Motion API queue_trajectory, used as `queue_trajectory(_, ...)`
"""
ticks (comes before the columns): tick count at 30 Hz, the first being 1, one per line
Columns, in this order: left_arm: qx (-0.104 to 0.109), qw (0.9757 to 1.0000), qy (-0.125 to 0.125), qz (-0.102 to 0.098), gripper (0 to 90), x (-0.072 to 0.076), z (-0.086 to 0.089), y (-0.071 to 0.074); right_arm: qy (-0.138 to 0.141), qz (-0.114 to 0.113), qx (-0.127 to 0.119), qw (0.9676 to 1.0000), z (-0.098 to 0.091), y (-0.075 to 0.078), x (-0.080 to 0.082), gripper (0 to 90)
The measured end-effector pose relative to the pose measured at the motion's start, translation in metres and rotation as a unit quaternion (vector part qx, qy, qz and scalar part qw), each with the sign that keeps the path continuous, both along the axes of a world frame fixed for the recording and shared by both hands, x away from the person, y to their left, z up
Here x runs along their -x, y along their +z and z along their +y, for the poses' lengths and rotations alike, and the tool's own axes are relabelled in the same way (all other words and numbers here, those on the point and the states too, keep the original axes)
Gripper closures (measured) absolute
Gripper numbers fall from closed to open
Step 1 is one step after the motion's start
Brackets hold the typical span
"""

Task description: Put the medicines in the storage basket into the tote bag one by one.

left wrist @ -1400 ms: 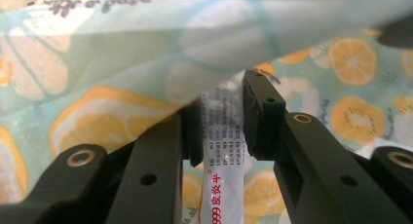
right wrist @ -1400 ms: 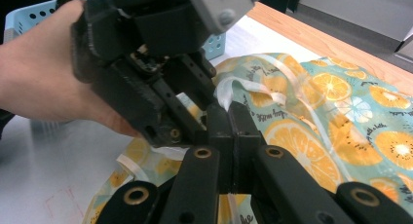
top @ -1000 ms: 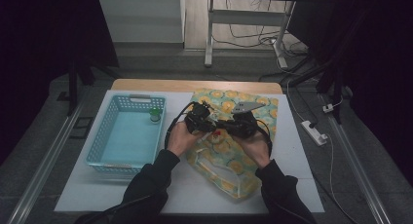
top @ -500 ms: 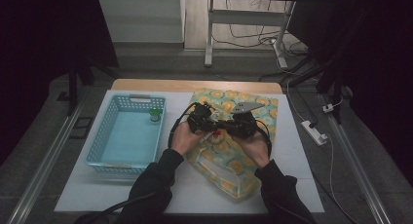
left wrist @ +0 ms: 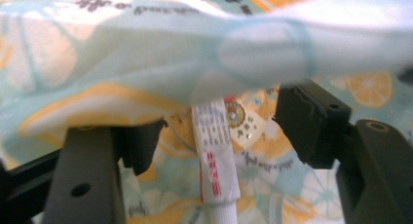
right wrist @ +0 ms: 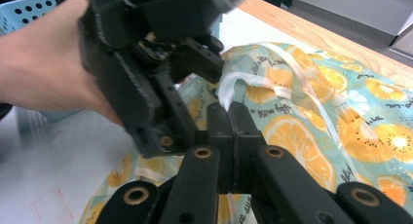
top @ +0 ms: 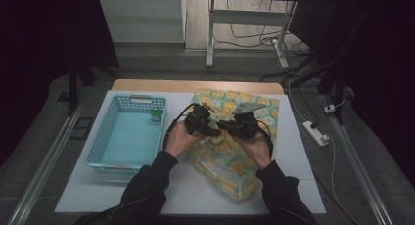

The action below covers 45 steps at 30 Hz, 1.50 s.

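Bag (top: 230, 151), orange-slice print, lies on the desk (top: 293, 176) just right of the blue basket (top: 125, 137). Both grippers meet over the bag's upper middle. Right gripper (right wrist: 233, 118): fingers closed on the bag's white handle strap (right wrist: 243, 83). Left gripper (left wrist: 219, 131): fingers have just been opening; they stand apart, bag fabric and a white label (left wrist: 214, 156) between them, unpinched. Small green-capped bottle (top: 155, 115) stands in the basket's far right corner.
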<state>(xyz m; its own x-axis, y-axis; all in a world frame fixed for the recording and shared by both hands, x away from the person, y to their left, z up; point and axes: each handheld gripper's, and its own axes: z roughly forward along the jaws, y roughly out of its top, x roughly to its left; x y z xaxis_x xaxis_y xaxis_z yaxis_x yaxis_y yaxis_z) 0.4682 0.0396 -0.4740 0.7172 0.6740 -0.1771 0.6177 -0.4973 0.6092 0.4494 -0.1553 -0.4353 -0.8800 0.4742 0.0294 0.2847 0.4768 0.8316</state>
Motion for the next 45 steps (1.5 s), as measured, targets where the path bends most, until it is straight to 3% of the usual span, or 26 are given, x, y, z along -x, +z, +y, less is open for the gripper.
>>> queue_trajectory(14, 0.026, 0.9995, -0.005, 0.020, 16.7, 0.019, 0.020, 0.009, 0.008, -0.001, -0.001, 1.0000, 0.003, 0.002, 0.003, 90.0)
queue_trajectory(17, 0.019, 0.9997, -0.003, 0.016, 13.1, 0.024, 0.023, 0.012, 0.007, -0.001, -0.001, 1.0000, 0.002, 0.002, 0.003, 90.0)
queue_trajectory(26, 0.034, 0.9994, -0.004, 0.005, 4.4, 0.038, 0.042, 0.016, 0.006, -0.001, -0.003, 1.0000, 0.002, 0.002, 0.003, 90.0)
queue_trajectory(33, 0.030, 0.9993, -0.021, -0.005, 0.4, 0.050, 0.052, 0.016, 0.006, -0.001, -0.002, 1.0000, 0.002, 0.002, 0.003, 90.0)
queue_trajectory(45, 0.033, 0.9992, 0.006, -0.023, 0.0, 0.061, 0.091, 0.023, 0.005, -0.001, -0.002, 1.0000, 0.002, 0.002, 0.003, 90.0)
